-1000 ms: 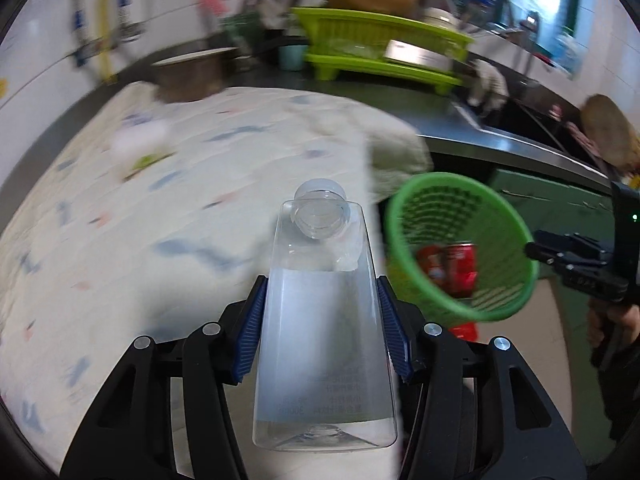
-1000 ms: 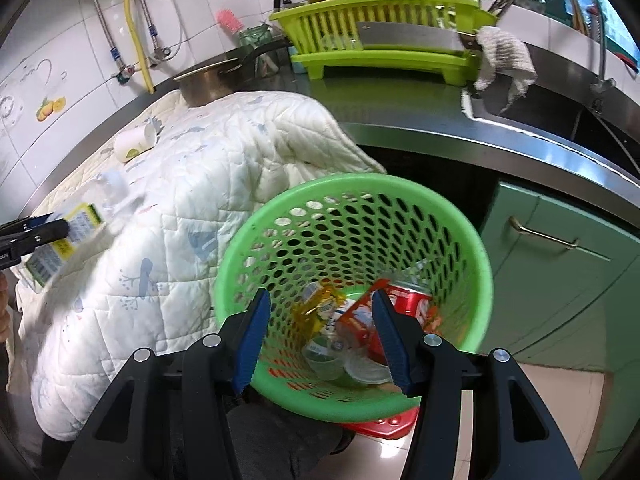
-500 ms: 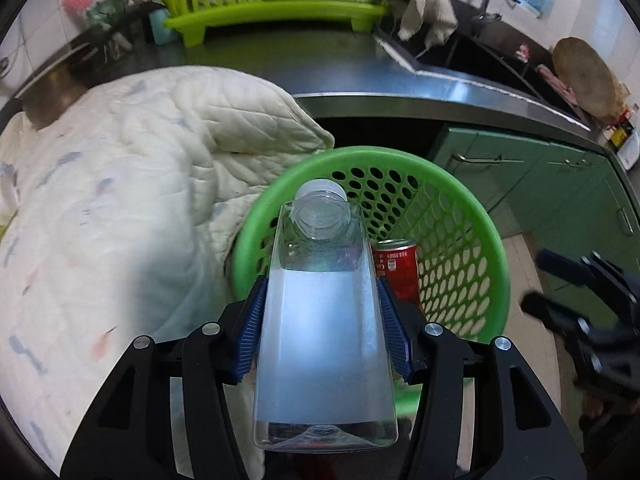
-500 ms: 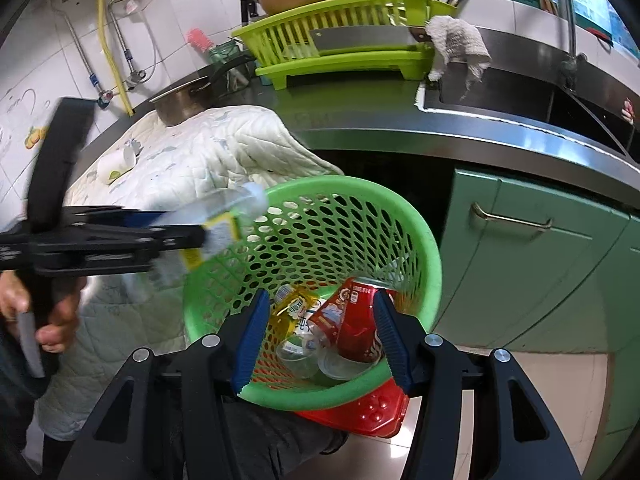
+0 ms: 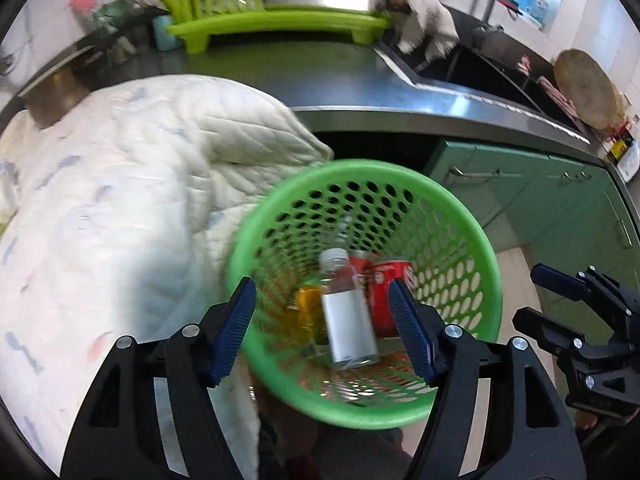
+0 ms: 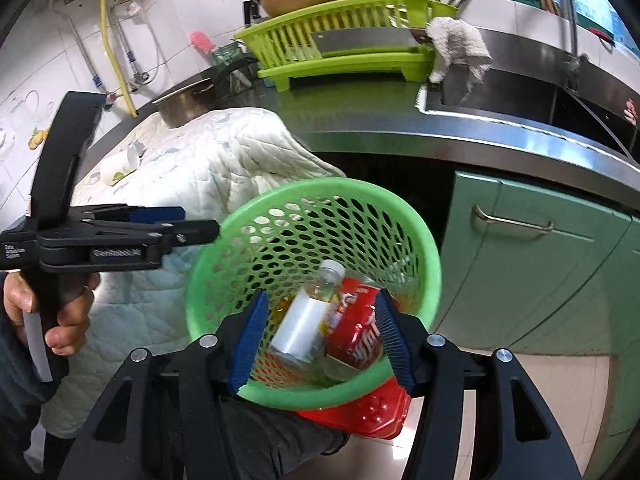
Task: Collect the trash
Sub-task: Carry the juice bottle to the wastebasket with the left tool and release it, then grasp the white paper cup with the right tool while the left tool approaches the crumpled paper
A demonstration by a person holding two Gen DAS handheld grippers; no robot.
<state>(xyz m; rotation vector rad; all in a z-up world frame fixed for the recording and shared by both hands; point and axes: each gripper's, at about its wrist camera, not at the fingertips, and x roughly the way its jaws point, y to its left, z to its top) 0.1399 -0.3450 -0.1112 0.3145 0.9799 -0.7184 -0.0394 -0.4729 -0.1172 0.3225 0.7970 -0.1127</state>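
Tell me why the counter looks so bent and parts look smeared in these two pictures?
Both views use a fisheye lens, so the steel counter bows into an arc and the corners go black. In the left wrist view the dish rack and the basket rim are smeared by motion; the bottle is slightly soft. The right wrist view is sharper, with window glare at the top right.

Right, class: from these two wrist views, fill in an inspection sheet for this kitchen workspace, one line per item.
Surface: steel counter, partly under a quilt.
Job's things: green basket holds a bottle, a red can and yellow litter.
Clutter: cup on the quilt; pot; dish rack; cloth.
Grippers: left gripper open above the basket, jaws just opened, nothing between the pads; right gripper open, basket rim in front.
Cables: hoses on the wall.
Surroundings: sink, green cabinets, tiled floor.
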